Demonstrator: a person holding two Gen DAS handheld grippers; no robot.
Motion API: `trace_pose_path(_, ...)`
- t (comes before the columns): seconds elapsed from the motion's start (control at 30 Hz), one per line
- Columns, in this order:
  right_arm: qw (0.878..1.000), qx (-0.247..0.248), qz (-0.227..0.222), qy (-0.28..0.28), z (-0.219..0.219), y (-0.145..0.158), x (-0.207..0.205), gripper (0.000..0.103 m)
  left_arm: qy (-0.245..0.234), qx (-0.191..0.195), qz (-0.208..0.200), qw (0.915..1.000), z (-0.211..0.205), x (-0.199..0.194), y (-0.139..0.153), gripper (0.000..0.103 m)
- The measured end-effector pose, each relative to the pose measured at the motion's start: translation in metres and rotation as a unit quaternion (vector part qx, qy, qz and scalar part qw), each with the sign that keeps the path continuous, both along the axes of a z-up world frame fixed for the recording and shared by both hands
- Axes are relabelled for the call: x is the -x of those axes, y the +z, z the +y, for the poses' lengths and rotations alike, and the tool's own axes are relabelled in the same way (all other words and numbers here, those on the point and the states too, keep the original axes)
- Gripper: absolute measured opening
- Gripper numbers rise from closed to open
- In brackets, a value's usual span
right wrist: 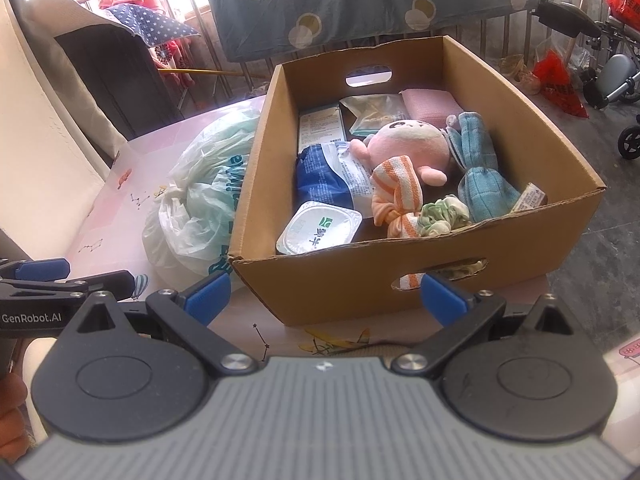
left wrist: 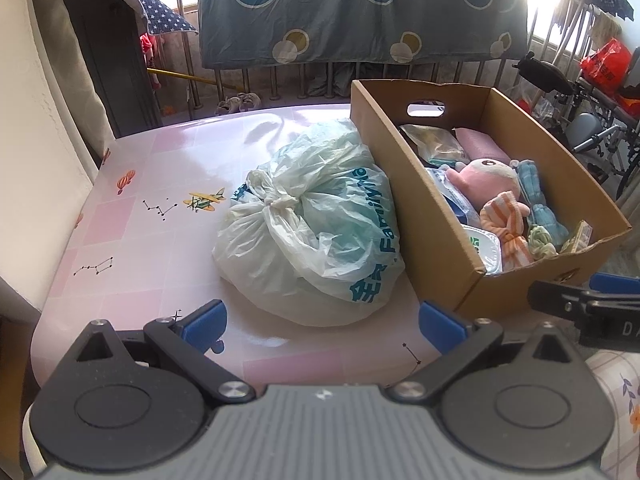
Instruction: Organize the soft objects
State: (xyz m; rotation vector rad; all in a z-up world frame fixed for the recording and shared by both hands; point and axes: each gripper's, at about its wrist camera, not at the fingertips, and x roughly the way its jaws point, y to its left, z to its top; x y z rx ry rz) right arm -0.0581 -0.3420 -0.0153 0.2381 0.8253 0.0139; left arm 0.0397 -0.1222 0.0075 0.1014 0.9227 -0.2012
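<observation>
A cardboard box (right wrist: 360,280) stands on the pink table (left wrist: 152,184); it also shows in the left wrist view (left wrist: 432,216). Inside lie a pink plush toy (right wrist: 408,142), an orange-striped cloth (right wrist: 396,188), a blue towel (right wrist: 480,176), a green scrunchie (right wrist: 444,212), a pink pad (right wrist: 430,102) and some packets. A tied white plastic bag (left wrist: 312,232) lies left of the box, touching it. My left gripper (left wrist: 322,322) is open and empty, just short of the bag. My right gripper (right wrist: 324,294) is open and empty in front of the box's near wall.
A foil-lidded cup (right wrist: 316,228), a blue packet (right wrist: 320,180) and a clear sachet (right wrist: 372,110) also lie in the box. A dark cabinet (left wrist: 112,68) stands behind the table at left. A railing with a hanging sheet (left wrist: 360,12) runs behind. A wheelchair (left wrist: 592,120) stands right.
</observation>
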Motion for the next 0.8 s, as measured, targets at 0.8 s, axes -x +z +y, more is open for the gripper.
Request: trace_pose_path(0.8,1.000,-0.002,0.000,0.005,0.0007,0.0007,0.0005,0.102,-0.004,0.001,-0.001,1.0000,0.0003,0.0028,0.0020,0.103)
